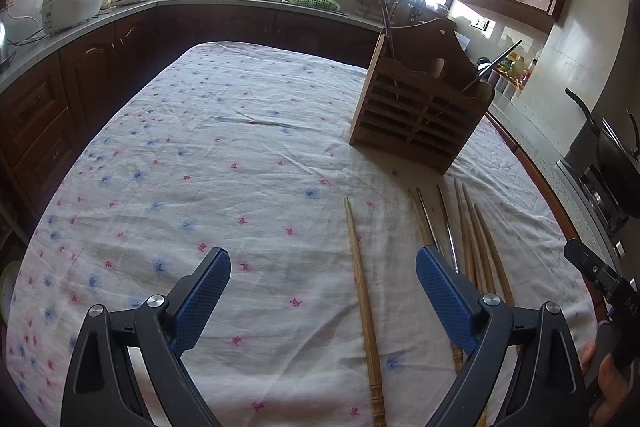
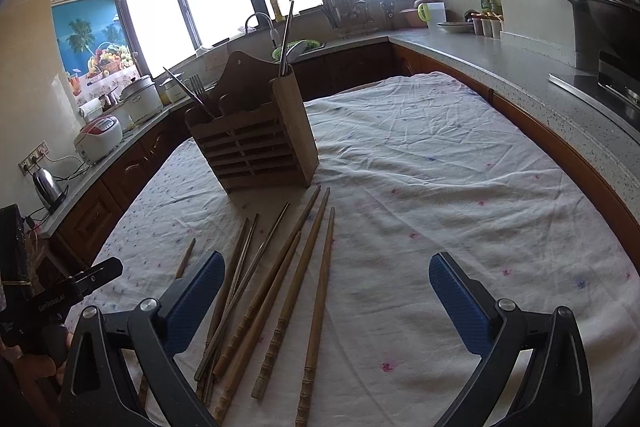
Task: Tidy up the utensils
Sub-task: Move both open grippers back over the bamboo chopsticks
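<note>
A slatted wooden utensil holder [image 1: 416, 115] stands on the flowered tablecloth [image 1: 224, 163]; it also shows in the right wrist view [image 2: 256, 147] with a few metal utensils in it. Several wooden and metal chopsticks [image 2: 280, 287] lie on the cloth in front of it. One wooden chopstick [image 1: 362, 291] lies apart, between the open jaws of my left gripper [image 1: 323, 287], which hovers above it. The rest of the chopsticks [image 1: 476, 235] lie by its right finger. My right gripper [image 2: 326, 299] is open and empty above the pile, which lies by its left finger [image 2: 192, 303].
Kitchen counters run around the table: rice cookers [image 1: 76, 3] and a kettle [image 2: 48, 183] on the left, a sink with a green basket [image 1: 314, 1] at the back, a stove with a pan [image 2: 600, 11] on the right. Each gripper shows at the other view's edge [image 1: 600, 275].
</note>
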Motion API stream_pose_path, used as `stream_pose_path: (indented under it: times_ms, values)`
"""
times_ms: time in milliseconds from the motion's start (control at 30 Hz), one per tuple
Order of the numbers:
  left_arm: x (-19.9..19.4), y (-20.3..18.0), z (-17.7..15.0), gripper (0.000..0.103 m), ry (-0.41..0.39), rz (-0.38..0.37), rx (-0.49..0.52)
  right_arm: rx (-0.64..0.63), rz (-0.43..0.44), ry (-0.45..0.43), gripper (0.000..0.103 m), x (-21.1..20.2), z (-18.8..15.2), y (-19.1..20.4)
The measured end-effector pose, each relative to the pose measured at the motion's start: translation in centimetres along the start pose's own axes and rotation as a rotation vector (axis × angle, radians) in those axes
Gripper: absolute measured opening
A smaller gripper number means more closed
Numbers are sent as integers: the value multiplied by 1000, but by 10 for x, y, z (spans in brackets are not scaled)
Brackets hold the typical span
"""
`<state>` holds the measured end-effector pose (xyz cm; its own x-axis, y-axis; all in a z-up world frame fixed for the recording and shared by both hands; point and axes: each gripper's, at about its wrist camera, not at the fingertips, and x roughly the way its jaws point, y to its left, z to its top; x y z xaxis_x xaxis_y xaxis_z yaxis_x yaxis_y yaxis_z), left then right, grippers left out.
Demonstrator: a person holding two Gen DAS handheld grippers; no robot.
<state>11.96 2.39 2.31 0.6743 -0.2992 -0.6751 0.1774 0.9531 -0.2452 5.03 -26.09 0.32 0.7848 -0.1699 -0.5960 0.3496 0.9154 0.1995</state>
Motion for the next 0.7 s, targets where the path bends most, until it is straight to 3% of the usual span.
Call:
stream_pose_path:
  times_ms: [200, 533, 700]
  values:
    - [15, -7, 5, 90, 36, 0, 22, -11, -4, 6, 99, 8, 7, 2]
    - [54, -19, 21, 59, 137, -20, 62, -11, 4, 130, 57, 52, 15, 1]
    - [77, -23, 29, 46, 176, -15, 69, -6, 14, 184, 47, 77, 20, 0]
